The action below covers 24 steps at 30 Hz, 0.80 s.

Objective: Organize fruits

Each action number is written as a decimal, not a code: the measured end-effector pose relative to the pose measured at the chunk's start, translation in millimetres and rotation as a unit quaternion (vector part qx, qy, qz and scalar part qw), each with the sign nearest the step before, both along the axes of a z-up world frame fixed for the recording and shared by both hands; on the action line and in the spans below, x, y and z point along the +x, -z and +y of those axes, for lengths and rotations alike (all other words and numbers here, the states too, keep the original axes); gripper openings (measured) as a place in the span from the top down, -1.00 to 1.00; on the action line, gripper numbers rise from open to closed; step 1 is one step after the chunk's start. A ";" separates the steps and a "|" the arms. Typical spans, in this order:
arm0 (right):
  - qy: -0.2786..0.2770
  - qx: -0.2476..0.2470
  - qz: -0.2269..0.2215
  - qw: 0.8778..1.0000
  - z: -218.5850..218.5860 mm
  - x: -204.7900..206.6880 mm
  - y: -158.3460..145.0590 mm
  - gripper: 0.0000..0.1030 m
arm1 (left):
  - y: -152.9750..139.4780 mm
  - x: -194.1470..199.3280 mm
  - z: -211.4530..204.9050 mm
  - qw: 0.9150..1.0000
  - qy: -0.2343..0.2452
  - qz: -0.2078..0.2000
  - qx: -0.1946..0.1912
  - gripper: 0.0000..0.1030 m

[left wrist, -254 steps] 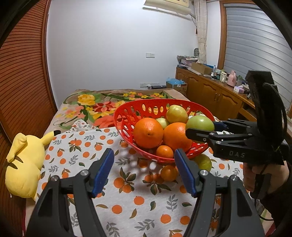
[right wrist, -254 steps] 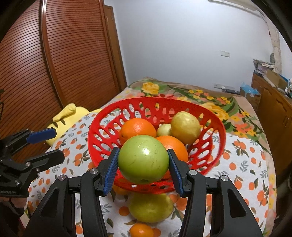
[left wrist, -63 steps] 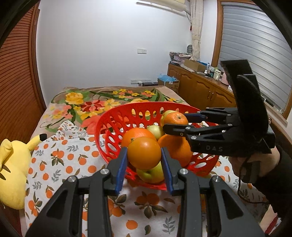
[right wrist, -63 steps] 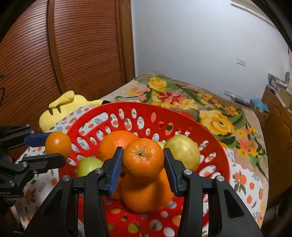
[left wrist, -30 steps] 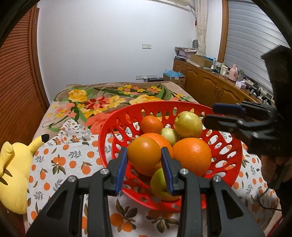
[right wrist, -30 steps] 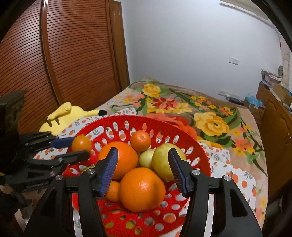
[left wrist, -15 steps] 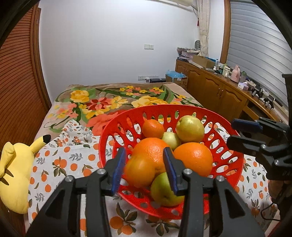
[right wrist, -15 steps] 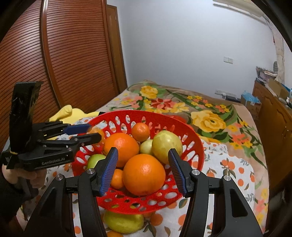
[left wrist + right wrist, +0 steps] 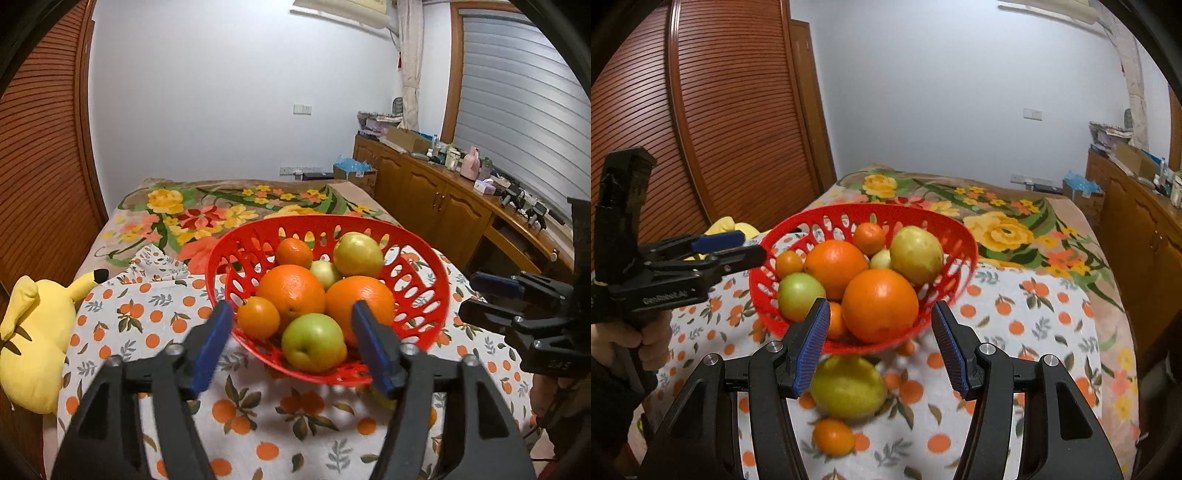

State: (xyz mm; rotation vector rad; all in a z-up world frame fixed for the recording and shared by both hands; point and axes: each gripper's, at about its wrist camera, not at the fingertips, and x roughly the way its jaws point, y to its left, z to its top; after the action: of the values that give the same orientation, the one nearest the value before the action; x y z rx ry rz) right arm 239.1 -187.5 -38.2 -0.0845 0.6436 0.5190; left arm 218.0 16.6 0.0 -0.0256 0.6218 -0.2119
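A red basket (image 9: 428,266) stands on an orange-print cloth (image 9: 147,314). It holds two big oranges (image 9: 291,291), a green apple (image 9: 314,343), a yellow-green fruit (image 9: 358,254) and two small oranges, one at its front left (image 9: 258,317). My left gripper (image 9: 295,347) hangs just in front of the basket, its jaws opening with nothing between them. My right gripper (image 9: 881,347) stands open and empty over the basket's near rim (image 9: 967,251). Below it on the cloth lie a yellow-green fruit (image 9: 847,391) and a small orange (image 9: 833,435).
A yellow plush toy (image 9: 33,332) lies at the cloth's left edge. A floral blanket (image 9: 207,218) covers the bed behind the basket. Wooden cabinets (image 9: 443,206) line the right wall, and slatted wooden doors (image 9: 731,129) line the left.
The left gripper let go of a small orange at the basket's front left, widened and drew back. The right gripper pulled back, still open, and loose fruit on the cloth came into its view.
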 end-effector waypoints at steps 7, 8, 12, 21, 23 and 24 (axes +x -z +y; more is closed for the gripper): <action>0.010 0.002 -0.002 1.000 -10.1 -27.9 2.3 -0.13 | -6.1 -32.3 -4.5 1.000 0.001 -0.010 -0.010 -0.33; 0.011 0.002 -0.002 1.000 -11.1 -33.0 3.5 -0.13 | -6.4 -36.3 -5.3 1.000 0.001 -0.012 -0.010 -0.33; 0.013 0.000 -0.002 1.000 -13.2 -47.9 9.1 -0.13 | -6.4 -54.9 -10.7 1.000 0.005 -0.013 -0.011 -0.33; 0.016 0.001 0.015 1.000 -13.7 -69.7 28.2 -0.13 | -0.4 -87.7 -17.0 1.000 0.008 -0.012 -0.006 -0.33; 0.015 0.001 0.022 1.000 -12.1 -71.2 33.7 -0.13 | 2.9 -92.8 -17.8 1.000 0.008 -0.010 0.000 -0.33; 0.014 0.003 0.025 1.000 -11.7 -71.6 35.8 -0.13 | 3.6 -94.5 -17.5 1.000 0.007 -0.011 0.002 -0.33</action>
State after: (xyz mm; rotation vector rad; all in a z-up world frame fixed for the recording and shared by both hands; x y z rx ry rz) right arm 167.5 -199.2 -74.0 -0.0573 0.6904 0.4975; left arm 123.6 -1.0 -3.6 -0.0154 0.6016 -0.2253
